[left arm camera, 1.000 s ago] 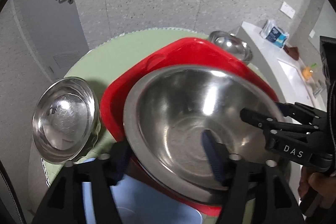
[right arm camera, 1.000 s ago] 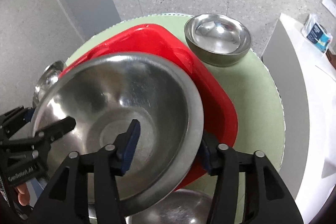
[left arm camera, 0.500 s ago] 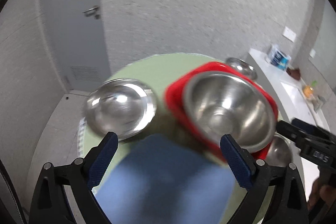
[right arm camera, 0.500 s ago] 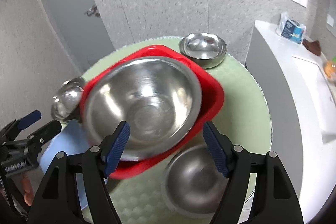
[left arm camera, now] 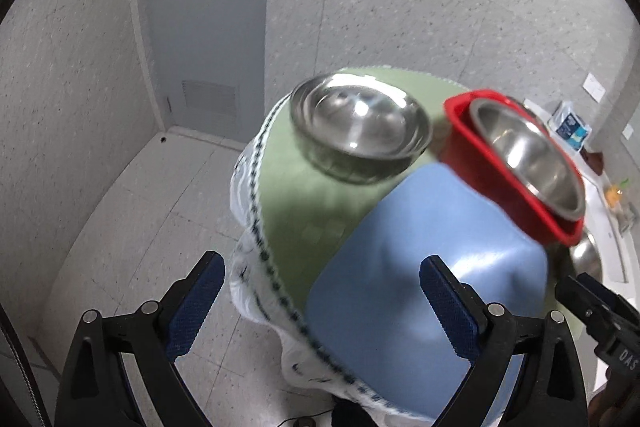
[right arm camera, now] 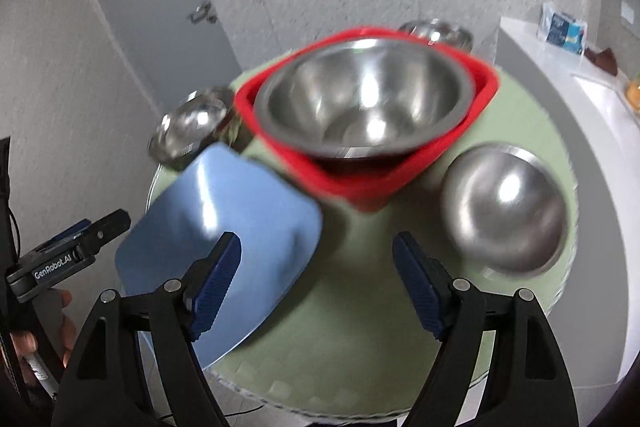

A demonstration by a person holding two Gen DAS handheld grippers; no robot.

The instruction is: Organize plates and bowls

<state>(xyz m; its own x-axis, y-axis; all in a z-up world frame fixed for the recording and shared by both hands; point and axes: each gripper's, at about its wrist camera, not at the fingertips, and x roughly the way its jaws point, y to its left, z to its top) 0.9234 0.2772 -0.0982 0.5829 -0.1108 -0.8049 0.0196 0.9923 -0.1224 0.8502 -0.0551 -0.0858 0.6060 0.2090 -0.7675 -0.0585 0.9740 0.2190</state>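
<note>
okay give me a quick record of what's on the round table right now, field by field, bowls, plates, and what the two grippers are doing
table: round, green cover
red bowl: square, near the table's middle
large steel bowl: upright, nested in the red bowl
blue plate: upside down, at the near left edge
upturned steel bowl: dome up, at the near right
small steel bowl, left: upright
small steel bowl, far, behind the red bowl
left gripper: jaws wide, holding nothing
right gripper: jaws opening, nothing between them

Steel bowl [right arm camera: 362,103] nested in red basin [right arm camera: 476,99], blue plate [right arm camera: 224,227] beside
</note>
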